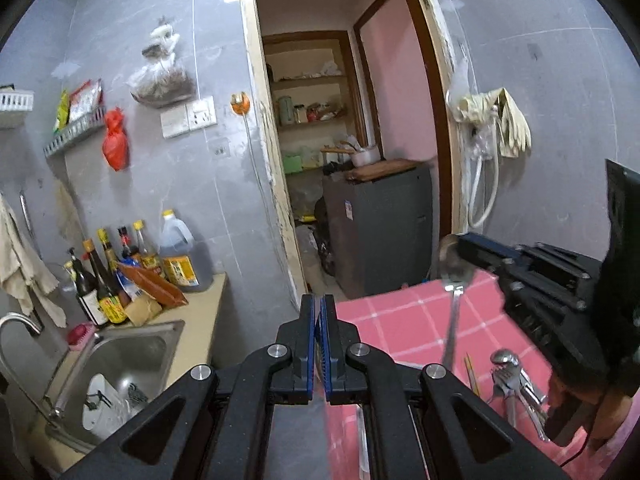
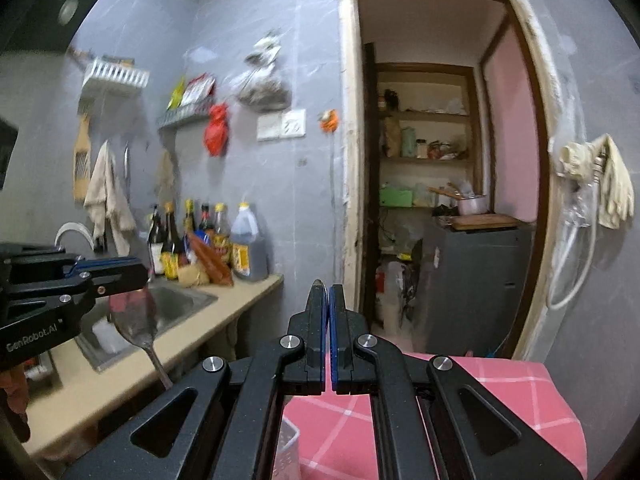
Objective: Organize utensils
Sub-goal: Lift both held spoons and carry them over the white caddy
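Note:
My left gripper point(image 1: 319, 308) is shut, with a thin metal edge between its blue pads. In the right wrist view it point(image 2: 138, 276) pinches the bowl of a spoon point(image 2: 134, 320), whose handle hangs down over the counter edge. My right gripper point(image 2: 328, 300) is shut as well. The left wrist view shows its tip point(image 1: 462, 246) on the bowl of a second spoon point(image 1: 454, 264), handle hanging down over the pink checked tablecloth point(image 1: 400, 320). A bundle of metal utensils point(image 1: 516, 384) lies on the cloth at the right. A white perforated holder point(image 2: 290, 452) shows under my right gripper.
To the left are a steel sink point(image 1: 132, 356) with a faucet point(image 1: 20, 320) and a white holder point(image 1: 102, 404) inside, and sauce bottles point(image 1: 120, 276) at the counter's back. Straight ahead is a doorway point(image 1: 340, 140) with a grey cabinet point(image 1: 380, 232) beyond. Gloves point(image 1: 512, 124) hang on the right wall.

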The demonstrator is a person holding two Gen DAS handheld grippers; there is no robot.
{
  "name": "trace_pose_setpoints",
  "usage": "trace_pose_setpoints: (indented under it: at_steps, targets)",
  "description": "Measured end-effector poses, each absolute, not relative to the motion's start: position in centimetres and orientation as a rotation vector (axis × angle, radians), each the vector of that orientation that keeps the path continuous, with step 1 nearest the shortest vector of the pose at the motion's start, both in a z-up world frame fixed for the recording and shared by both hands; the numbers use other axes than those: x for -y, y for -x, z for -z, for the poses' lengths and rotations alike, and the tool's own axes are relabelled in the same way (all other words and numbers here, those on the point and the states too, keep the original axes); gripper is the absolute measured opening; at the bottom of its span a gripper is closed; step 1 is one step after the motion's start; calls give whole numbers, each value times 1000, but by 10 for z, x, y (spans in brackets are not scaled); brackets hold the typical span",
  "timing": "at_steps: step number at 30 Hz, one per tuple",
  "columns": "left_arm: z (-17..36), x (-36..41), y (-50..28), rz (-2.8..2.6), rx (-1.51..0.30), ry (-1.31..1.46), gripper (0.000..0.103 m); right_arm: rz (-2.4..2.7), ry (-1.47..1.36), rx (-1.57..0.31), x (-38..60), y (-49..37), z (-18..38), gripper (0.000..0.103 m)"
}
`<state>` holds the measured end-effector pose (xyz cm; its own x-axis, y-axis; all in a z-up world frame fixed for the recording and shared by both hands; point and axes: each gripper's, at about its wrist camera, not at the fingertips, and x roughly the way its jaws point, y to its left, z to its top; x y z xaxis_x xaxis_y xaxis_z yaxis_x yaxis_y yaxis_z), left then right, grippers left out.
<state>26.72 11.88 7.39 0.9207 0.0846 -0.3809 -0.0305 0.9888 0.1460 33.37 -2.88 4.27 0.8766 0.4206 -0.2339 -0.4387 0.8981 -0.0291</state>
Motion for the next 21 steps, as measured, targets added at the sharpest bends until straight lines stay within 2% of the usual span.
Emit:
trace_pose_setpoints:
  at_steps: [7,21]
  targets:
    - [-47,-128,-272,-32,-448,-50,4,-502,120,-298,23,-337,-15,2]
    - [-27,-134,-274,135,-514,141,6,-598,-27,-460,50,-348,15,5]
